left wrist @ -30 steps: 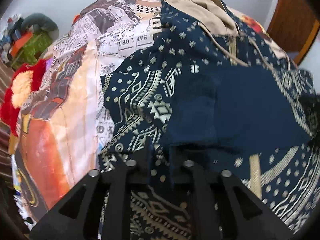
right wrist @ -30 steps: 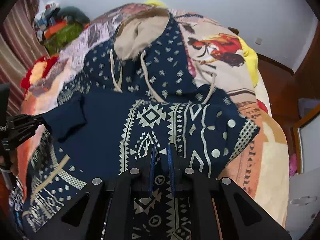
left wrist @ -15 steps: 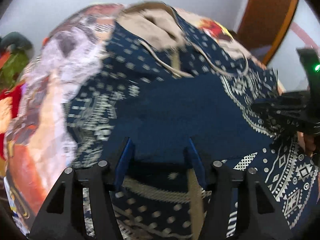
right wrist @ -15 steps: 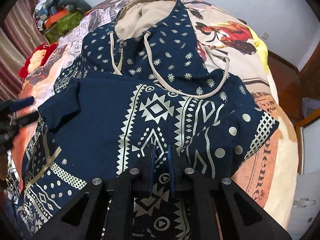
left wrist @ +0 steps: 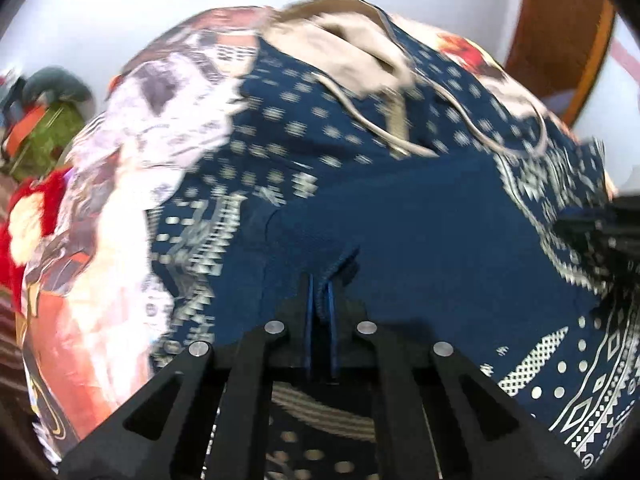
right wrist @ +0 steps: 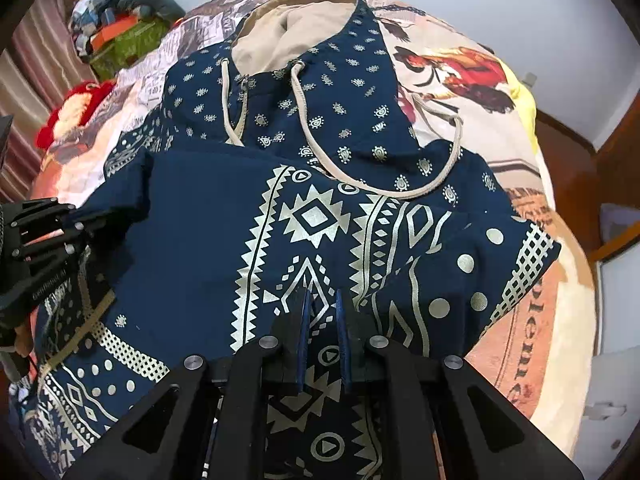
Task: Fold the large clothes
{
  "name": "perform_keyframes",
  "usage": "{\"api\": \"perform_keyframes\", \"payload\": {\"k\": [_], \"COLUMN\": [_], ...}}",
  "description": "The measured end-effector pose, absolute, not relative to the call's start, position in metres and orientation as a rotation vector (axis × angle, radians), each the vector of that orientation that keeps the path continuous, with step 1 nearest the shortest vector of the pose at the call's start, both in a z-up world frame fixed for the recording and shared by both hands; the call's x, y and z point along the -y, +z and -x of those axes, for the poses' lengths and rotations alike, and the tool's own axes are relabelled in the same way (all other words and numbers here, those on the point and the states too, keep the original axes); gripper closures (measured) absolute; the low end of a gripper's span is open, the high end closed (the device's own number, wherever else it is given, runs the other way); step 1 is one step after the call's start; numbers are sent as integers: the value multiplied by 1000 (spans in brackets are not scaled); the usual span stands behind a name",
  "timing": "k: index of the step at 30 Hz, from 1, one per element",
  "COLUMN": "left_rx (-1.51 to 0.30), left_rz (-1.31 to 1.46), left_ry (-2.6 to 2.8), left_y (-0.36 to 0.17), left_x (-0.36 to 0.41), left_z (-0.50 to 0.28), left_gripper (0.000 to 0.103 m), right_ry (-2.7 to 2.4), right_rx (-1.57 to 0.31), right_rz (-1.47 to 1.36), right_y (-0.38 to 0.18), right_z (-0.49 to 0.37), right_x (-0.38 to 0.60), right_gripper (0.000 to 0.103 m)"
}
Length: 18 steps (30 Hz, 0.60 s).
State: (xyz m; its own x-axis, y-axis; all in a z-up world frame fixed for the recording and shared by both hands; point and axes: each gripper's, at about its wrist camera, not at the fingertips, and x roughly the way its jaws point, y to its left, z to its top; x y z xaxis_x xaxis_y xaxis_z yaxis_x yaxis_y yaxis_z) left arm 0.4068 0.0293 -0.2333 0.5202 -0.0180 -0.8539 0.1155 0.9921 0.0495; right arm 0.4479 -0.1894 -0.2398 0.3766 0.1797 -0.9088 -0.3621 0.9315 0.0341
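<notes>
A navy hoodie [right wrist: 200, 240] with silver geometric print lies spread on a bed, its beige-lined hood [right wrist: 288, 20] at the far end. My left gripper [left wrist: 319, 288] is closing its jaws, and the blue pads pinch a raised fold of the plain navy cloth [left wrist: 420, 220]. The left wrist view is blurred. My right gripper [right wrist: 322, 300] is shut on the printed front of the hoodie, with cloth between its pads. The left gripper [right wrist: 44, 232] shows at the left edge of the right wrist view. The right gripper [left wrist: 600, 224] shows dark at the right edge of the left wrist view.
The bed has a printed cover [right wrist: 460, 60] with newspaper and rooster pictures. A red plush toy [right wrist: 76, 100] lies at its left side. Boxes and clutter [right wrist: 124, 40] are piled beyond it. A wooden door frame [left wrist: 560, 40] stands at the right.
My left gripper opened, moved right along the hoodie and closed on a fold of the plain navy cloth. The right gripper stayed shut on the printed front, and the hoodie fills more of its view.
</notes>
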Motion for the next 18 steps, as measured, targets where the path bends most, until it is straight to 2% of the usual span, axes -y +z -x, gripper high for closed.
{"api": "perform_keyframes", "payload": {"k": [9,18], "left_rx": [-1002,-1077], "left_rz": [1,-13], "left_ry": [63,173], "left_y": [-224,-256], "left_x": [-109,-155], "left_z": [-407,-402], "left_gripper": [97,97], "right_ry": [369,442], "right_rx": [-1104,-860], "right_rz": [210,148], "right_y": [-229,-176], "right_z": [-443,-420], "right_x": [185,183], "right_gripper": [94,94]}}
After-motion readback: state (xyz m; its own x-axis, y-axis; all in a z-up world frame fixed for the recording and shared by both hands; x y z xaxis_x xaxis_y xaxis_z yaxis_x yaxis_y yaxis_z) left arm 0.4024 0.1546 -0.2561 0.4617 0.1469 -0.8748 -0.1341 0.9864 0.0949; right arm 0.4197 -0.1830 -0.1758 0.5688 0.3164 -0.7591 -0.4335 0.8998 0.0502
